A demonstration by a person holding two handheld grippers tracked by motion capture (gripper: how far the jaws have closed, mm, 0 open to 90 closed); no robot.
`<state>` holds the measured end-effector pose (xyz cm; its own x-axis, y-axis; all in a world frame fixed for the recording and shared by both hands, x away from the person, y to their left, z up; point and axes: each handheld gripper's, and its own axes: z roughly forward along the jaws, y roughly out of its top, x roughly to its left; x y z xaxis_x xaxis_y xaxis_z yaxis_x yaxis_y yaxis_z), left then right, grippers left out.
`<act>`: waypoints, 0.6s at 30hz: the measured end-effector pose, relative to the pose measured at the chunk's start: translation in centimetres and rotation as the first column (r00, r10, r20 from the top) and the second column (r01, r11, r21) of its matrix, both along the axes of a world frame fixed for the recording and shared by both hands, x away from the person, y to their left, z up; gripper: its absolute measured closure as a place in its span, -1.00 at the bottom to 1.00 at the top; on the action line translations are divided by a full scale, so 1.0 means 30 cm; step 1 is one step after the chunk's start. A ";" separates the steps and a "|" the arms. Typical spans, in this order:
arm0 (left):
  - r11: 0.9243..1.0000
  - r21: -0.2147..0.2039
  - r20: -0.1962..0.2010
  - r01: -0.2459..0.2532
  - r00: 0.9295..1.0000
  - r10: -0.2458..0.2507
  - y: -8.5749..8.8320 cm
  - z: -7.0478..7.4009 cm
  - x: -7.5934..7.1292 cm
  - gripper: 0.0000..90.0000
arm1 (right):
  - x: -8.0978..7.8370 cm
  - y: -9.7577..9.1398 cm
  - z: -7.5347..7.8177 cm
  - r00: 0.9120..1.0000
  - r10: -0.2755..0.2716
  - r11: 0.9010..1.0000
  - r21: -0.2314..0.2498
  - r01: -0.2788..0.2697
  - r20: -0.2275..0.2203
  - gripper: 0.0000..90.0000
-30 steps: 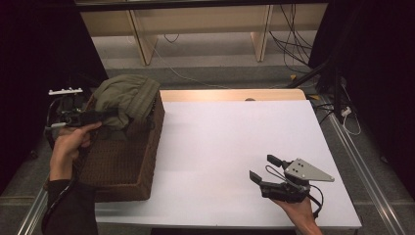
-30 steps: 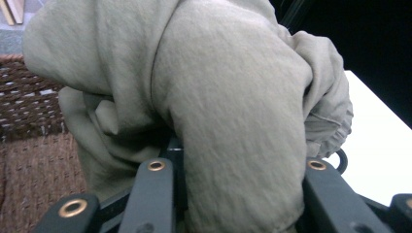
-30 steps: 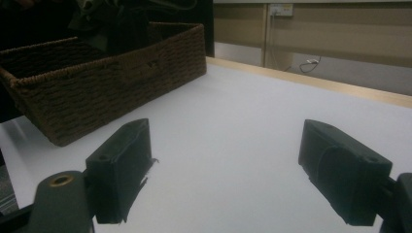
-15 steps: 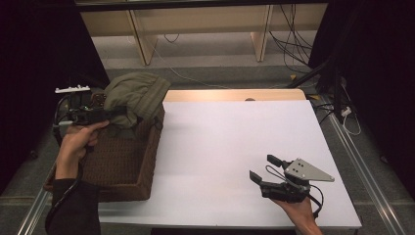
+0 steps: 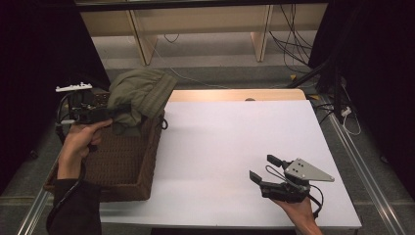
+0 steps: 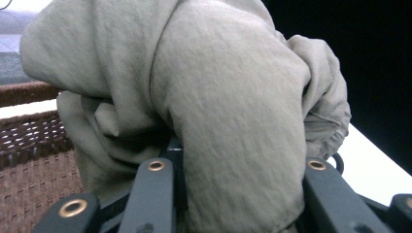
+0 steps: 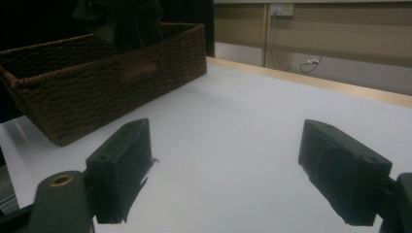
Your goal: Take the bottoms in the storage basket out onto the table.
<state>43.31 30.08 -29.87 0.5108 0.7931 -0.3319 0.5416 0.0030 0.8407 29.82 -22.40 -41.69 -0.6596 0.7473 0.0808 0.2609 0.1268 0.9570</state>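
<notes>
At the near right edge of the white table (image 5: 235, 142), the right gripper (image 5: 266, 169) is held low over the surface, its jaws spread wide with nothing between them. Further in, at the table's left side, a dark brown woven wicker basket (image 5: 129, 161) is seen. Above its far end, a crumpled olive-green cloth garment (image 5: 139, 93) is held lifted, its lower folds hanging into the basket. The garment is pinched by the left gripper (image 5: 115, 112), whose jaws are clamped on a thick fold. Beyond the table, pale wooden furniture legs (image 5: 139, 36) are visible.
</notes>
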 end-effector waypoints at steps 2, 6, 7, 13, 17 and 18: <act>1.000 0.000 0.004 0.006 1.000 -0.006 -0.008 0.004 -0.002 0.42 | 0.000 0.000 0.000 1.000 0.000 1.000 -0.001 0.000 0.000 -0.54; 1.000 -0.006 0.014 0.030 0.999 -0.030 -0.030 0.013 -0.006 0.42 | 0.000 0.000 0.000 1.000 0.000 1.000 0.000 0.000 0.000 -0.54; 0.999 -0.010 0.018 0.036 0.999 -0.035 -0.035 0.016 -0.007 0.42 | 0.000 0.000 0.000 1.000 0.000 1.000 -0.001 0.000 -0.001 -0.54; 0.998 -0.018 0.030 0.063 0.998 -0.062 -0.058 0.029 -0.016 0.42 | 0.000 -0.001 0.000 1.000 0.000 1.000 -0.001 0.000 -0.001 -0.54; 0.996 -0.014 0.031 0.082 0.996 -0.082 -0.081 0.030 -0.015 0.42 | 0.000 0.001 0.000 1.000 0.001 1.000 0.000 -0.001 0.001 -0.54; 0.996 -0.012 0.031 0.088 0.996 -0.088 -0.087 0.031 -0.015 0.42 | 0.000 0.000 0.000 1.000 0.000 1.000 0.000 0.000 0.000 -0.54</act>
<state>42.84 27.48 -28.93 0.5884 0.7404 -0.3249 0.5140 -0.0323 0.8572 29.81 -22.39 -41.69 -0.6598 0.7471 0.0806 0.2605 0.1267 0.9571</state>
